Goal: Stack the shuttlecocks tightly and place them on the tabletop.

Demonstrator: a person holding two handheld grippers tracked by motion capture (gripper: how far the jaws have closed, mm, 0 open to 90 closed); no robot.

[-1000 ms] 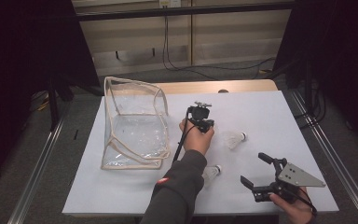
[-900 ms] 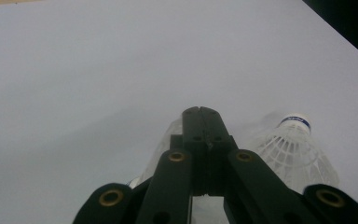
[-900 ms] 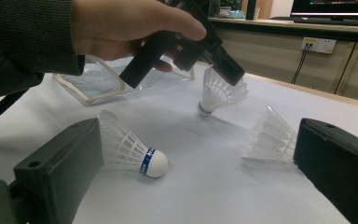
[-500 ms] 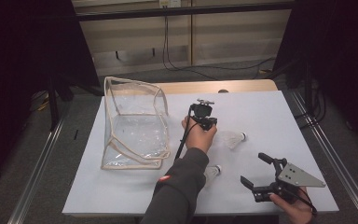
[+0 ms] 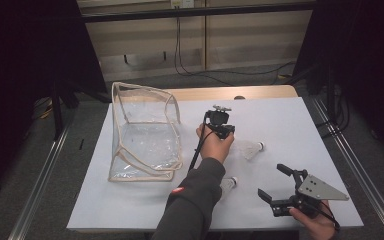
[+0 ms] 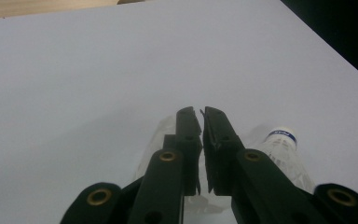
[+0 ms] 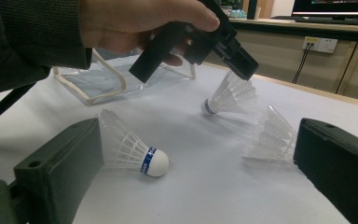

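My left gripper (image 5: 231, 134) is held over the middle of the white table, shut on the feather skirt of a shuttlecock (image 7: 230, 93) whose blue-banded cork points down at the table. In the left gripper view the jaws (image 6: 201, 114) stand nearly together with that skirt (image 6: 161, 135) under them. A second shuttlecock (image 5: 252, 149) lies just to the right of it. A third shuttlecock (image 5: 228, 184) lies nearer the front. My right gripper (image 5: 271, 181) rests open at the front right, with the third shuttlecock (image 7: 130, 151) by its left jaw.
A clear plastic bag with beige trim (image 5: 142, 92) stands open on the left half of the table. The person's sleeve (image 5: 195, 200) reaches in from the front edge. Bare white table surface (image 5: 290, 120) lies at the far right.
The left hand and its gripper have edged slightly to the right. The right gripper and the loose shuttlecocks have stayed where they were.
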